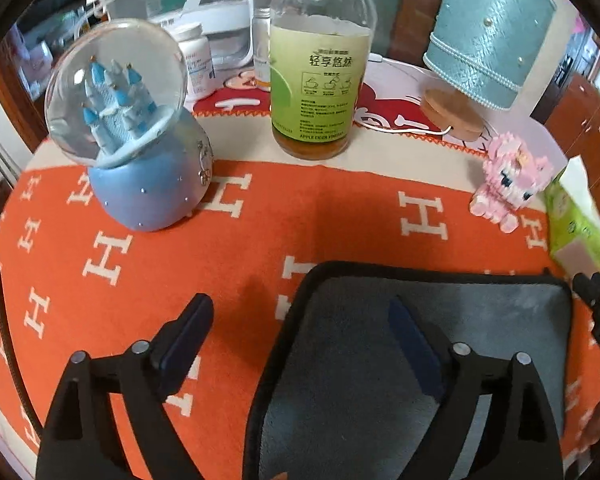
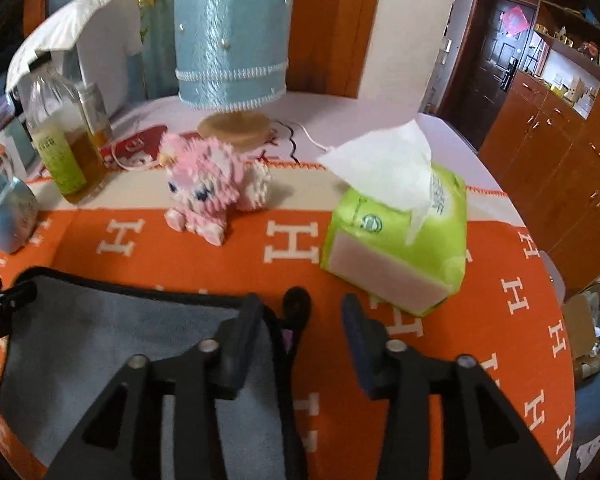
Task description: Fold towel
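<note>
A grey towel (image 1: 480,320) with a black border lies flat on the orange tablecloth; it also shows in the right wrist view (image 2: 112,328). My left gripper (image 1: 300,312) is open and empty, straddling the towel's left edge, its right finger over the towel. My right gripper (image 2: 302,310) is open and empty, straddling the towel's right edge, where a black hanging loop (image 2: 296,300) sticks out between the fingers. The right gripper's tip (image 1: 592,288) shows at the towel's far right corner in the left wrist view.
Behind the towel stand a blue snow globe (image 1: 140,152), a vinegar bottle (image 1: 320,80), a pink block-built toy (image 2: 208,188), a green tissue pack (image 2: 400,240) and a teal lamp (image 2: 230,40). The table edge (image 2: 556,280) curves away at the right.
</note>
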{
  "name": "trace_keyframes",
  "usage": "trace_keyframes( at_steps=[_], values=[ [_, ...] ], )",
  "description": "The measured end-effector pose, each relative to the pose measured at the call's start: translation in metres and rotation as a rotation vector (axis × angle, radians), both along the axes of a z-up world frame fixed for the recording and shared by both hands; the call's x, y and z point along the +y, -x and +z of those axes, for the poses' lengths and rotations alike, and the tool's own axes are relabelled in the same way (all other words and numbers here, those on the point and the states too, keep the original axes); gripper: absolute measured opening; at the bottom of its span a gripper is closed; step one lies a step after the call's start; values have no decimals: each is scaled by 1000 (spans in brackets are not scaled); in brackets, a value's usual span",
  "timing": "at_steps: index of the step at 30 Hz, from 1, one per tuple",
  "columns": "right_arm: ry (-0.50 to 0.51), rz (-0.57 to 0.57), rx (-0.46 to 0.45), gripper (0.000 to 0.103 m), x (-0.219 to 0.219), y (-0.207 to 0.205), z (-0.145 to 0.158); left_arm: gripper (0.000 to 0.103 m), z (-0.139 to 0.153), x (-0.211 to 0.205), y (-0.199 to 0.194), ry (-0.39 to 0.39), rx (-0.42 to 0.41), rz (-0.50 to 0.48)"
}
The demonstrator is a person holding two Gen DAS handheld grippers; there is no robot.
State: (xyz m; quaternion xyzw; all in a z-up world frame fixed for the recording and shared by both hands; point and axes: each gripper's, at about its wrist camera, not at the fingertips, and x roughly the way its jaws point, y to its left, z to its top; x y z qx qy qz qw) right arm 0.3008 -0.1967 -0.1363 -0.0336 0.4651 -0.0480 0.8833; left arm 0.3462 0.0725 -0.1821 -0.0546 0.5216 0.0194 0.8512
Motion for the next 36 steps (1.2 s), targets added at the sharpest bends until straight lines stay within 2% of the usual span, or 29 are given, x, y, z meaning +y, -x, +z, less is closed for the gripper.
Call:
trace_keyframes(
  at_steps=[2,5,12,17,24,26,30,36],
  values=[
    [-21,15,-9,47,2,4,9,95,5,2,2,16,-6,-7],
    [-25,24,-13,47,6,10,19,101,17,1,9,-3,-41,-8],
    [-36,32,-27,47,19,27,44,102,53,-8,34,-20,-73,-60],
    [-2,38,-50,48,31,49,68,102,96,-11,61,-24,-130,-94],
    [-62,56,-69,48,39,83,105,102,141,-16,99,1,-151,-134],
    [-79,63,-77,50,40,92,116,102,148,-20,107,-3,-156,-148],
    [-116,63,-103,63,40,111,135,102,162,-22,124,3,-187,-162],
    [-151,66,-137,65,39,144,153,102,178,-21,152,52,-225,-179]
  ],
)
